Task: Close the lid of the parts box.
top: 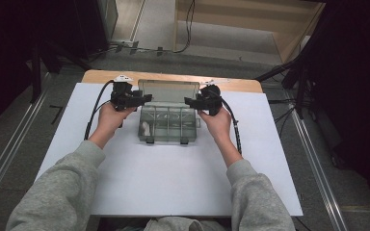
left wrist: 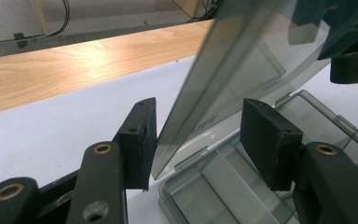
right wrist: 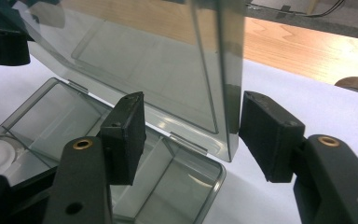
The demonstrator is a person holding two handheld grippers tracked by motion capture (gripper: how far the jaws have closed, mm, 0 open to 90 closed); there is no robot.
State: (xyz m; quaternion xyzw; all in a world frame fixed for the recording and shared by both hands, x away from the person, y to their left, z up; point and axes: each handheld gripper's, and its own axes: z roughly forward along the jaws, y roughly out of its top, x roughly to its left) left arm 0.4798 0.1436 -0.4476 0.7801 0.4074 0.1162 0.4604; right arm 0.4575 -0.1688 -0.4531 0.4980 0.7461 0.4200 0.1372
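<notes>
A clear grey plastic compartment box [top: 167, 126] sits on the white table top, its lid [top: 168, 90] raised near upright. My left gripper [top: 145, 98] is at the lid's left edge and my right gripper [top: 189, 101] at its right edge. In the left gripper view the lid [left wrist: 242, 70] stands between the jaws of my open left gripper [left wrist: 198, 140], close to the left jaw. In the right gripper view the lid [right wrist: 144, 60] edge stands inside my open right gripper [right wrist: 191, 135], close to the right jaw. A small white item [top: 146, 128] lies in the box's left compartment.
The white sheet [top: 164, 173] covers most of the table, with a strip of bare wood [top: 101, 76] along the far edge. Two latches [top: 150, 140] stick out at the box's near side. Cables trail from both grippers. Dark stands and floor rails flank the table.
</notes>
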